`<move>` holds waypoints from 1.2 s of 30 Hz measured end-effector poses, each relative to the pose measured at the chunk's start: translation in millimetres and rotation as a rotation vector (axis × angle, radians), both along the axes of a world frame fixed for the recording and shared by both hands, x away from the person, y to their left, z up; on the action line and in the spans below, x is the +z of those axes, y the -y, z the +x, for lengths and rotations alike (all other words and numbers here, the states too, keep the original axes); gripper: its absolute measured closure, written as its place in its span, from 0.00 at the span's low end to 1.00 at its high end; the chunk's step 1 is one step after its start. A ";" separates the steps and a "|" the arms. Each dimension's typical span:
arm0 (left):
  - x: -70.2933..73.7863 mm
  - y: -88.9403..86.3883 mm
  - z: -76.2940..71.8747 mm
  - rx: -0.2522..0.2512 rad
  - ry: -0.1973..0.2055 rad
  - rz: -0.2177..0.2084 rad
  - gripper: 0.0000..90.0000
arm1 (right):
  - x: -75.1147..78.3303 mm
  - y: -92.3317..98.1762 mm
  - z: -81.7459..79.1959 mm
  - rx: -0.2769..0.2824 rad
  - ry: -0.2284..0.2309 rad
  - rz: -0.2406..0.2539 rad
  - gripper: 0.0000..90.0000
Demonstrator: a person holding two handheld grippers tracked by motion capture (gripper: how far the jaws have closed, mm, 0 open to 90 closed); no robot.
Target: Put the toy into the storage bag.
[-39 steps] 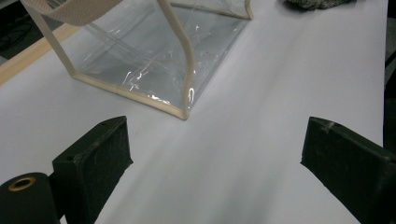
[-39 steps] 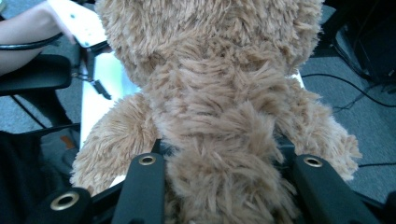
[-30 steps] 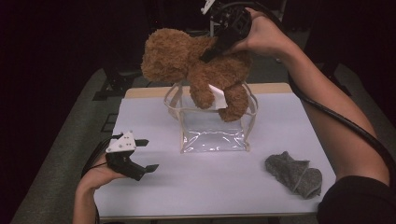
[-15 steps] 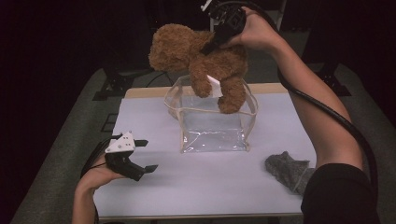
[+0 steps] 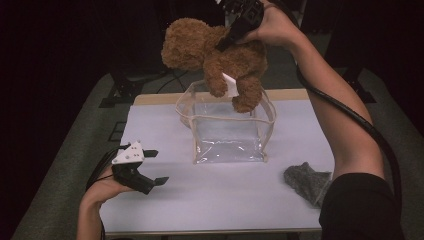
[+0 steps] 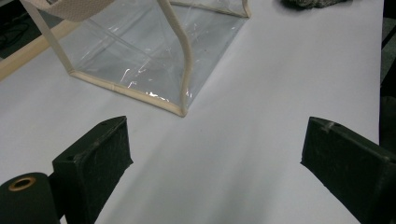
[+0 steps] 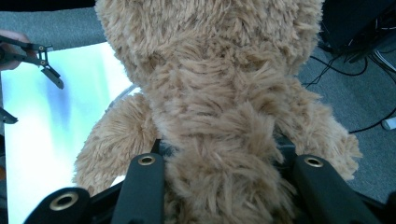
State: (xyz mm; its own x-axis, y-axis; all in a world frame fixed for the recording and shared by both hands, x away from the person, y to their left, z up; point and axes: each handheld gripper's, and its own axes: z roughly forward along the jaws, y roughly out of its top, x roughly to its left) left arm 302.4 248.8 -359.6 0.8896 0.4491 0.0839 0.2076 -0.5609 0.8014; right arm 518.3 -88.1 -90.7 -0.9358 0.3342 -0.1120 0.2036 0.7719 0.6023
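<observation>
white table point(image 5: 220, 200) | clear bag point(image 5: 227, 135) rim under teddy bear point(image 5: 220, 55) | right tongs point(image 5: 225, 42) gripping bear

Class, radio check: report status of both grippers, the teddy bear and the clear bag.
Right gripper shut on teddy bear, feet above clear bag. Left gripper open, empty, on table. Grey cloth off to the side.

A grey cloth point(image 5: 305, 179) lies on the white table point(image 5: 225, 200), near its edge.
</observation>
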 end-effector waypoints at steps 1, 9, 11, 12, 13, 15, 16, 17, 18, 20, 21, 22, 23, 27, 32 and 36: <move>0.2 -0.3 0.0 -0.001 0.001 -0.002 0.08 | -1.7 -0.6 -0.3 0.002 -0.001 -0.003 0.67; 2.2 0.0 -1.4 0.000 0.008 0.000 0.08 | -24.6 -13.4 -18.1 0.059 -0.012 -0.045 0.66; 2.6 0.1 -1.5 -0.001 0.010 0.004 0.08 | -27.8 -16.1 -25.8 0.079 -0.023 -0.041 0.66; 2.5 0.4 -1.6 -0.002 0.008 0.004 0.08 | -29.3 -17.5 -29.5 0.086 -0.026 -0.040 0.66; 2.3 0.7 -1.6 -0.002 0.006 0.005 0.08 | -30.6 -19.0 -32.9 0.092 -0.029 -0.043 0.66; 1.9 1.6 -1.6 -0.004 0.005 0.009 0.08 | -33.4 -22.1 -38.9 0.105 -0.032 -0.050 0.66; 1.8 2.0 -1.6 -0.005 0.004 0.009 0.08 | -34.7 -23.6 -41.4 0.112 -0.036 -0.051 0.66; 1.8 2.4 -1.6 -0.005 0.006 0.007 0.08 | -35.7 -24.9 -43.9 0.119 -0.038 -0.053 0.66; 1.9 2.6 -1.6 -0.006 0.007 0.006 0.08 | -36.8 -26.2 -46.7 0.124 -0.043 -0.051 0.66; 2.0 2.8 -2.0 -0.008 0.006 0.005 0.08 | -38.7 -28.3 -49.7 0.146 -0.045 -0.045 0.66; 2.0 2.7 -2.0 -0.008 0.006 0.004 0.08 | -39.8 -29.2 -50.8 0.152 -0.046 -0.042 0.66; 2.2 2.5 -2.0 -0.007 0.005 0.007 0.08 | -41.2 -29.7 -51.2 0.159 -0.048 -0.040 0.66; 2.1 2.2 -2.1 -0.007 0.005 0.008 0.08 | -42.6 -30.1 -51.6 0.159 -0.058 -0.041 0.66; 2.1 1.7 -1.9 -0.004 0.005 0.005 0.08 | -49.2 -30.3 -49.6 0.165 -0.073 -0.033 0.66; 2.0 1.4 -2.2 -0.004 0.003 0.004 0.08 | -58.3 -26.1 -41.8 0.146 -0.099 -0.026 0.66; 2.3 0.4 -2.1 -0.003 0.008 0.002 0.08 | -68.3 -19.9 -32.5 0.125 -0.109 -0.041 0.66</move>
